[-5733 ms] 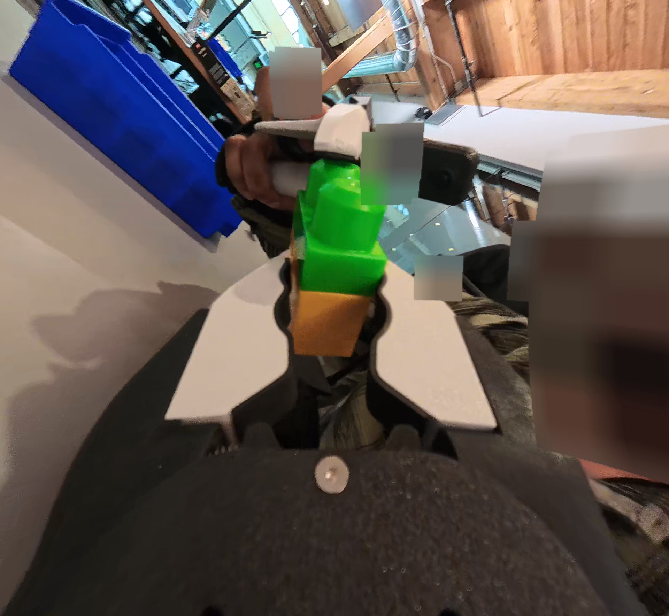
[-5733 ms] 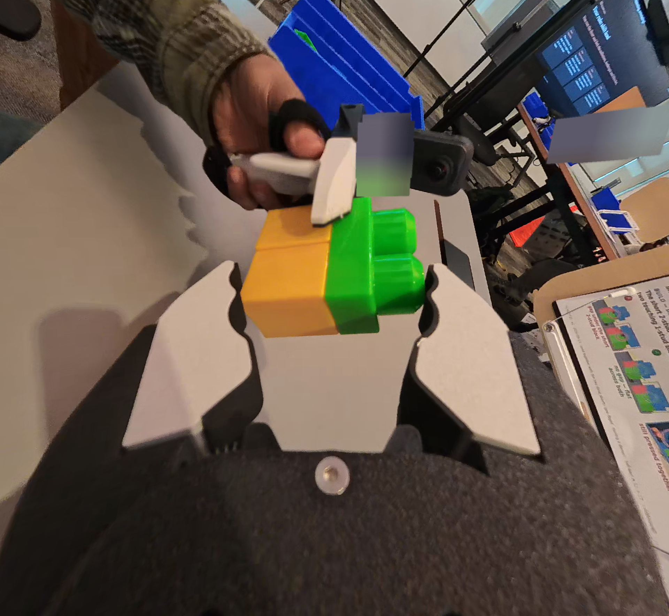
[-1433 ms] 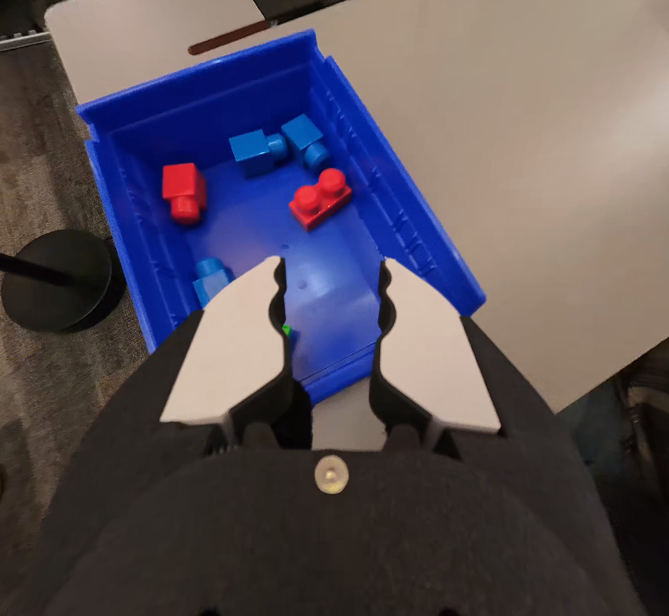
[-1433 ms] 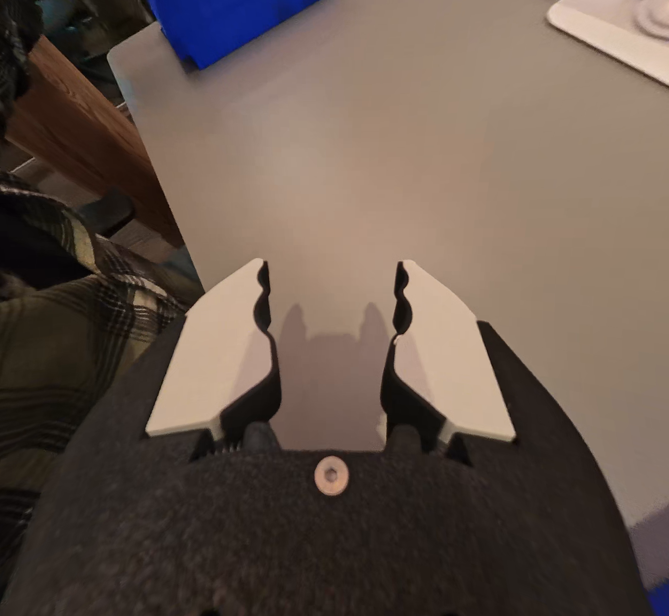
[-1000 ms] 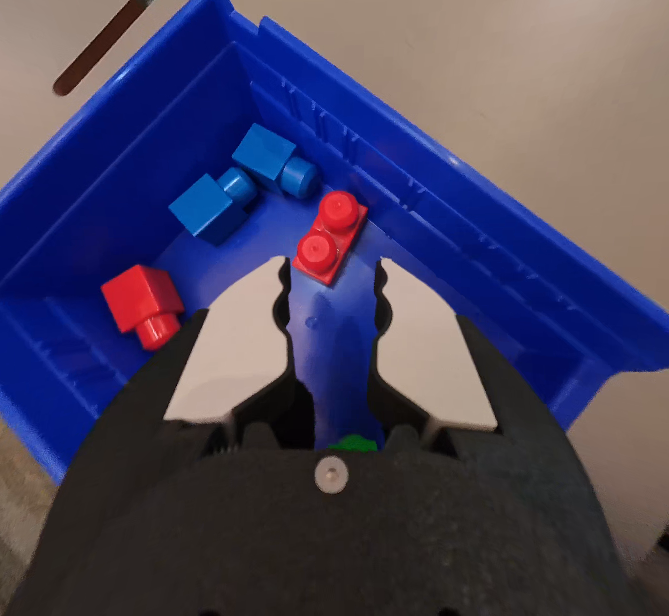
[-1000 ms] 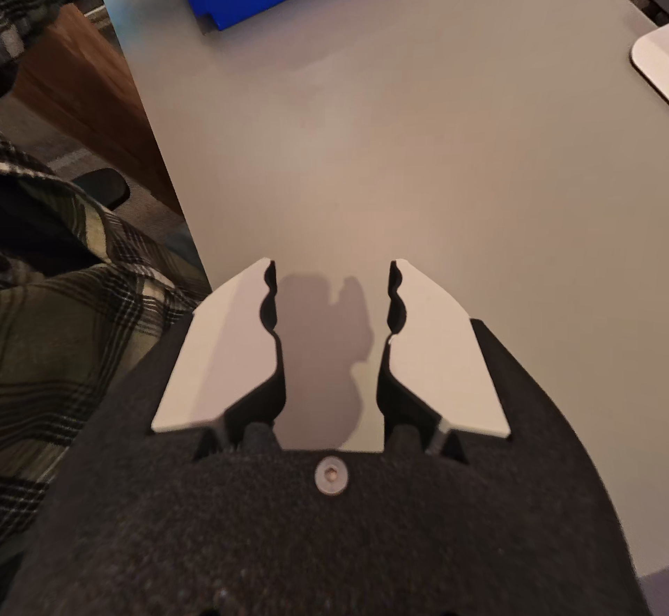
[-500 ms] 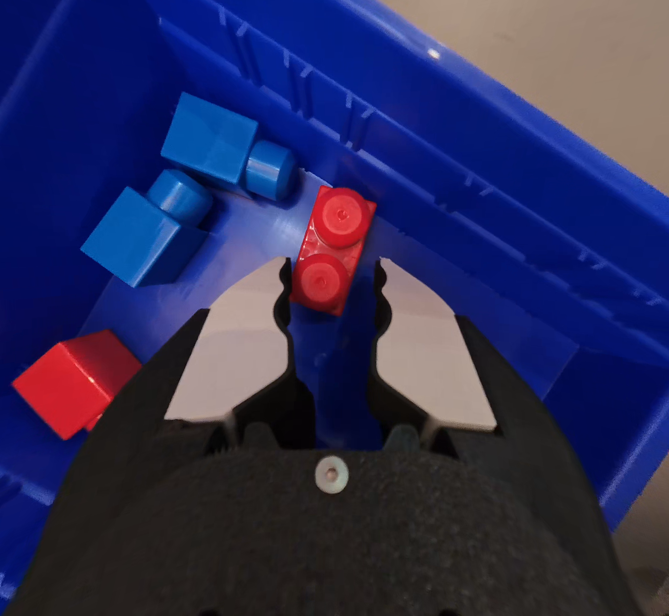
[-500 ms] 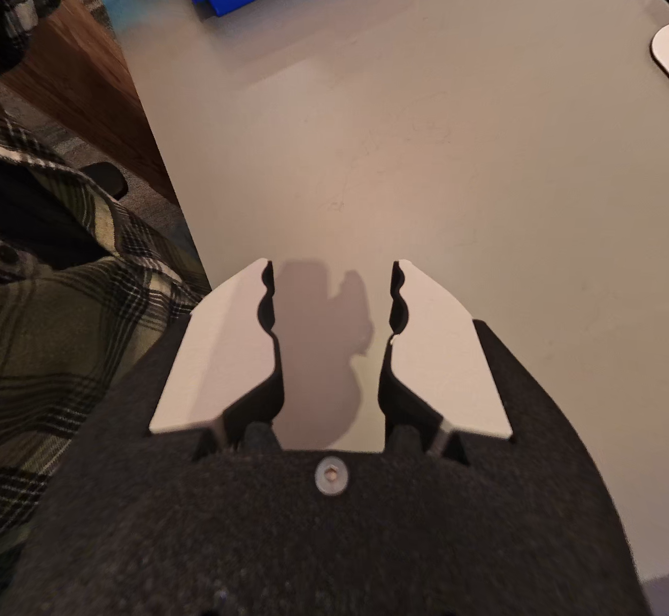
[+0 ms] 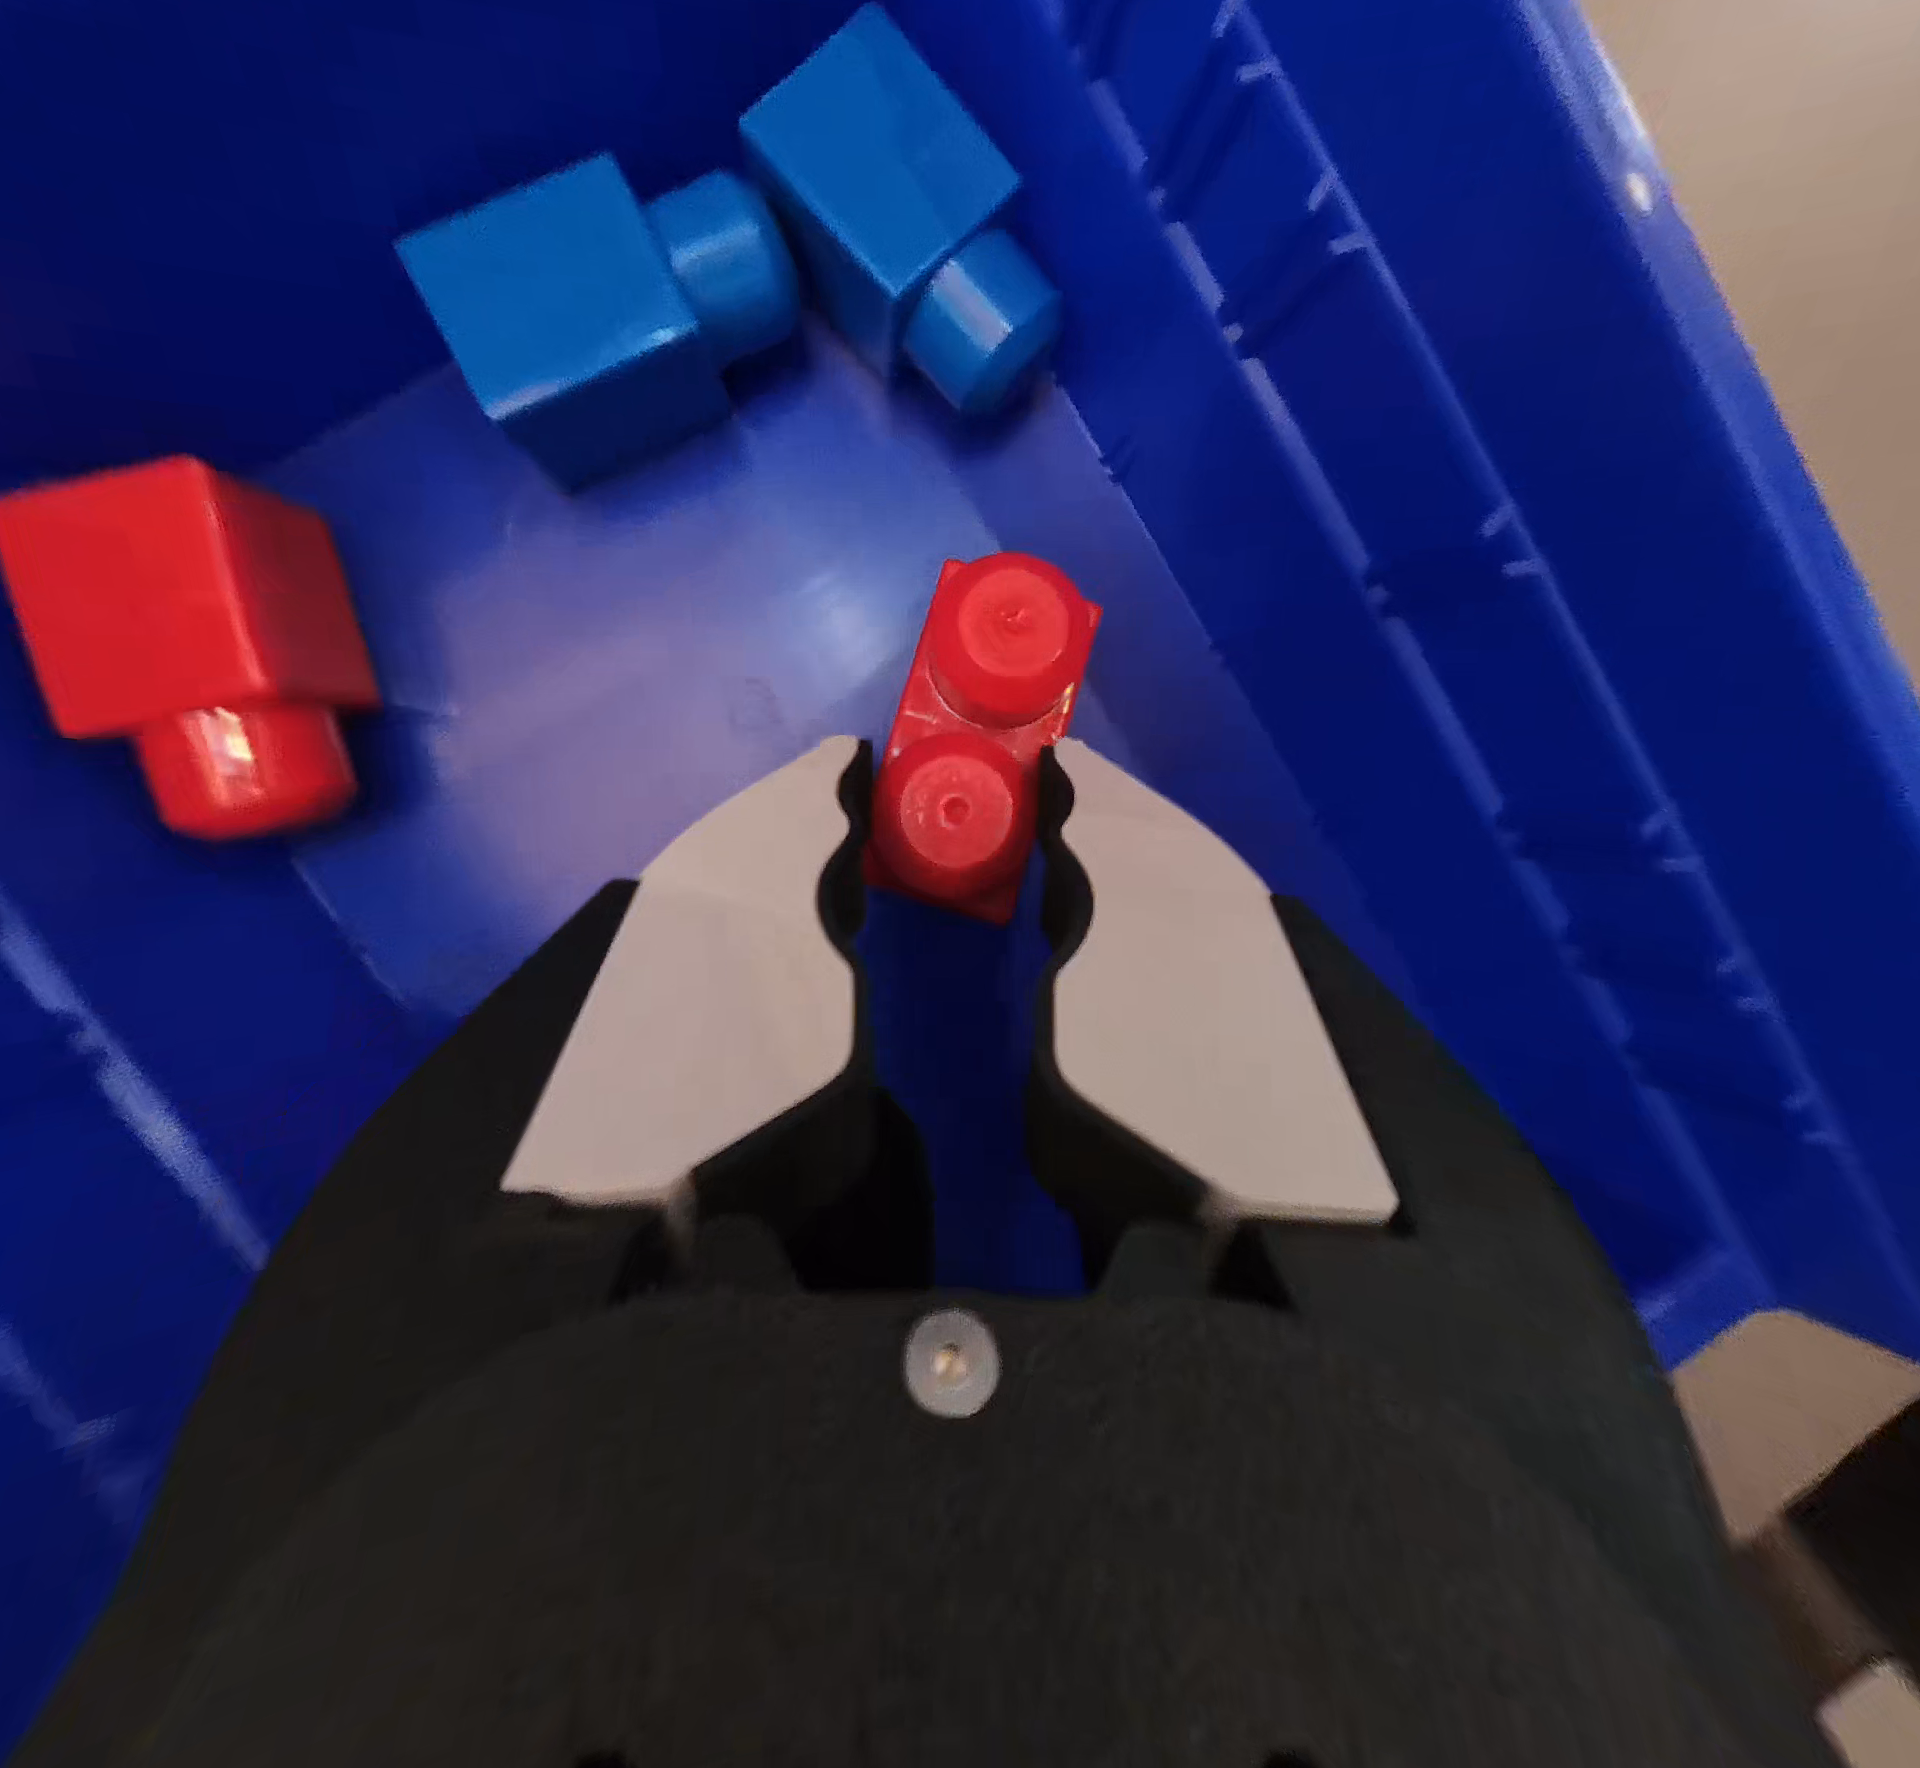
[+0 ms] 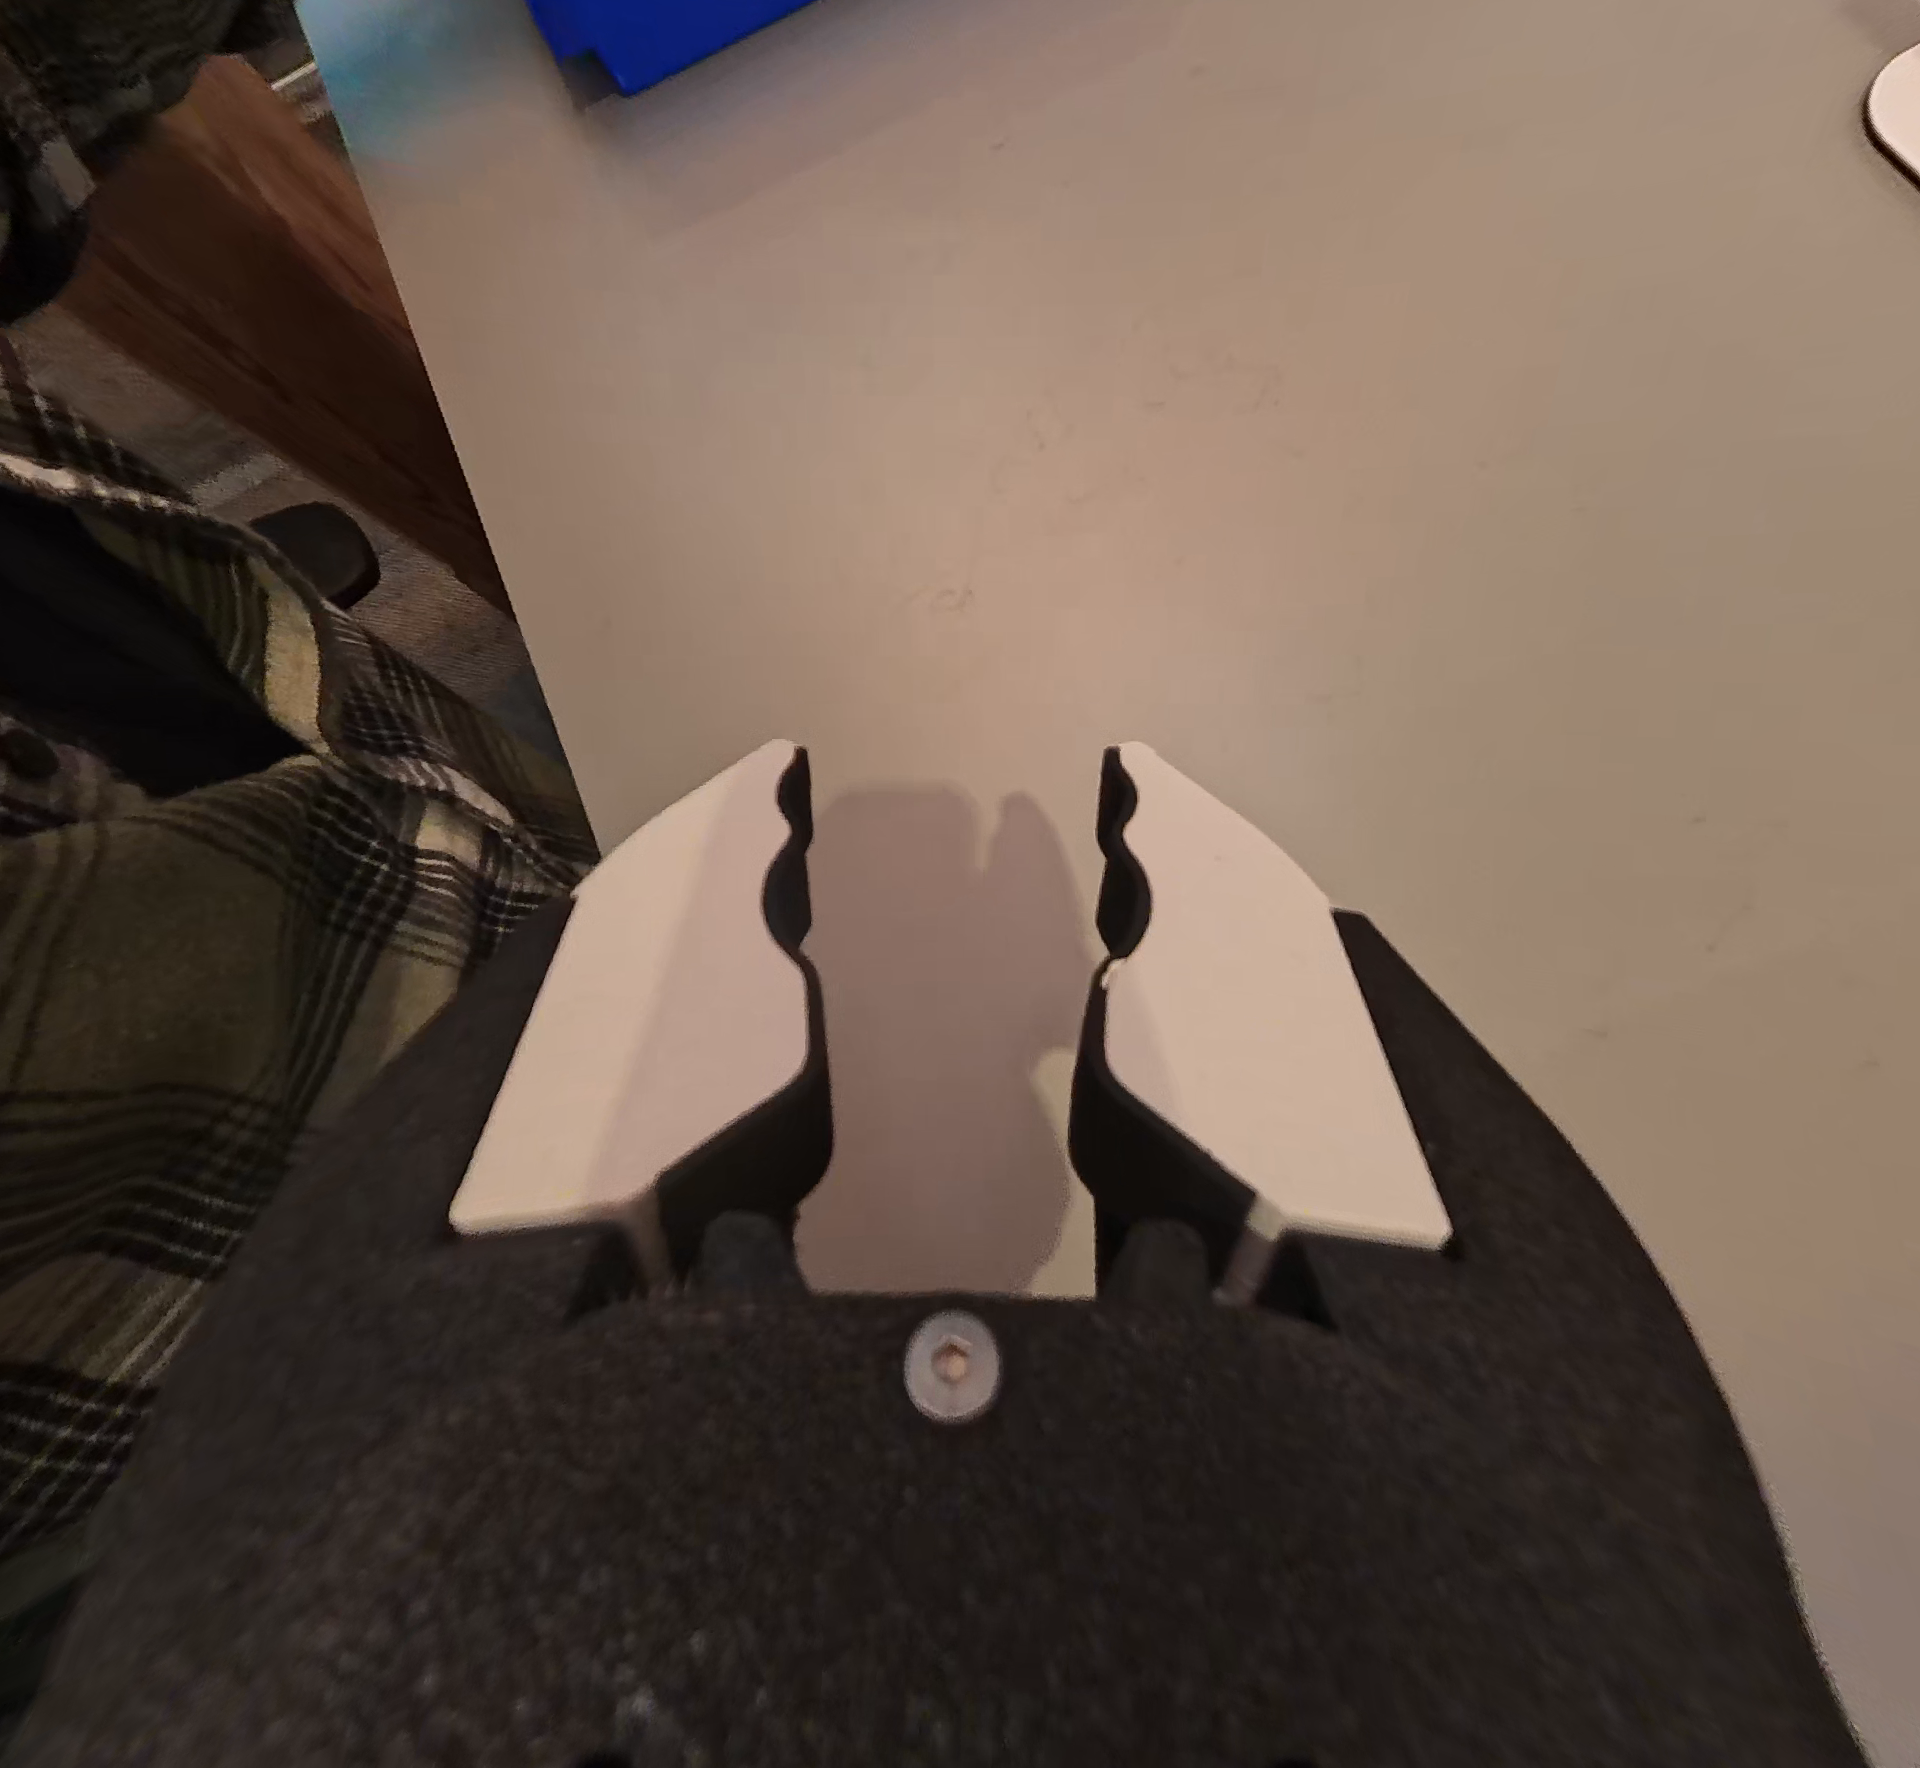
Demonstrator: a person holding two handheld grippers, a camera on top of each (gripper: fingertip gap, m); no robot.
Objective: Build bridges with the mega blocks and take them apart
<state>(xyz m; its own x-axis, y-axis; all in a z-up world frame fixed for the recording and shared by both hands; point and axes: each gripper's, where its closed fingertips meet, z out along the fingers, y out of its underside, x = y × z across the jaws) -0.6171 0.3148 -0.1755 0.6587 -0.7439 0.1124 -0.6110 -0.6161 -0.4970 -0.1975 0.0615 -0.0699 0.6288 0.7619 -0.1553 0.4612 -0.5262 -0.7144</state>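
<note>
Your left tongs point(image 9: 951, 788) sit inside the blue bin point(image 9: 1455, 492), clamped on the near stud of the red two-stud block point(image 9: 982, 731). Its long axis runs away from you, tipped slightly right, studs facing up at the camera, close to the bin's right wall. Toward the far wall lie two blue blocks point(image 9: 582, 316) point(image 9: 894, 191) on their sides, touching each other. A red single-stud block point(image 9: 177, 617) lies by the left wall, stud toward you.

Your right tongs point(image 10: 951, 788) hang apart and empty over the bare grey table point(image 10: 1247, 471) near its left edge. A white object point(image 10: 1896, 108) shows at the right edge, a plaid sleeve point(image 10: 208, 939) beside the left edge.
</note>
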